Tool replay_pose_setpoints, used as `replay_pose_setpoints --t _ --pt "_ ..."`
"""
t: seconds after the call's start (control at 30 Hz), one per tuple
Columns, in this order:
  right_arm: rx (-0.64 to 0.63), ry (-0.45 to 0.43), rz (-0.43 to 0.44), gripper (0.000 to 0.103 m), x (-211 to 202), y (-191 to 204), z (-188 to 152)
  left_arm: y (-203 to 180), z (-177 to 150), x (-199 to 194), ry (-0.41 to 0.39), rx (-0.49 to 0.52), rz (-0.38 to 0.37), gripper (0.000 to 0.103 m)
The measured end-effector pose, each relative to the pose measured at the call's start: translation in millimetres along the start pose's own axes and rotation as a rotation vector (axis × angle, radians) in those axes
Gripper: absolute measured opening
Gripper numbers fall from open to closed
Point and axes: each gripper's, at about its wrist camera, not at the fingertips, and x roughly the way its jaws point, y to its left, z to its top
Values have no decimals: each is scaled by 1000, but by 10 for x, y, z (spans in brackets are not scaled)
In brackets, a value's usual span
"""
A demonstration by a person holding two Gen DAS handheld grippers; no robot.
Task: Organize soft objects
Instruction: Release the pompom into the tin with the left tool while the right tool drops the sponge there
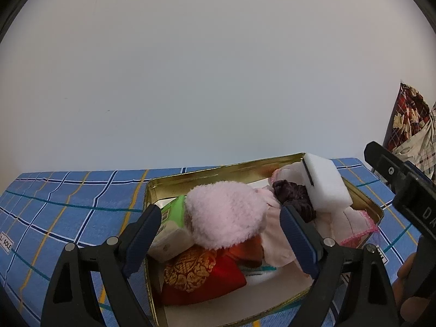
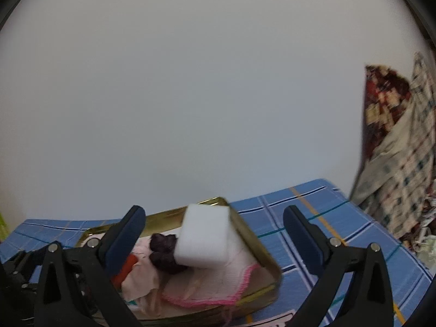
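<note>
A gold tin box [image 1: 207,175] [image 2: 261,248] sits on the blue plaid cloth. It holds a fluffy pink piece [image 1: 226,214], a white sponge block [image 1: 325,182] [image 2: 204,241], a dark purple scrunchie [image 1: 295,197] [image 2: 163,250], a red and gold pouch [image 1: 199,275], a green and white packet [image 1: 171,226] and pale pink cloths [image 1: 351,223] [image 2: 218,283]. My left gripper [image 1: 220,241] is open above the near part of the box, with nothing between its fingers. My right gripper [image 2: 212,238] is open just above the box's right end, empty.
The blue plaid cloth [image 1: 68,207] [image 2: 327,218] covers the table up to a plain white wall. A patterned fabric pile [image 2: 395,150] [image 1: 408,125] stands at the right edge. The right gripper's body [image 1: 403,190] shows at the right of the left wrist view.
</note>
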Motion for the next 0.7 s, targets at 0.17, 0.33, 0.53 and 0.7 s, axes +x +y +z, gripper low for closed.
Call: replay_pose_setpoints --t 0.17,0.33,0.53,0.7 --pt "-33 -39 -49 103 -15 48 -32 5 -83 -18 -10 8 2 90" --pt "-47 -76 -86 103 -125 101 -37 58 -83 -65 -33 -19 2 91" --pt "-57 -132 -109 103 -299 147 -83 135 -127 -325 -130 -45 22 95" --pt "-56 -113 -117 103 -405 170 -120 253 -156 -509 -200 -121 39 96"
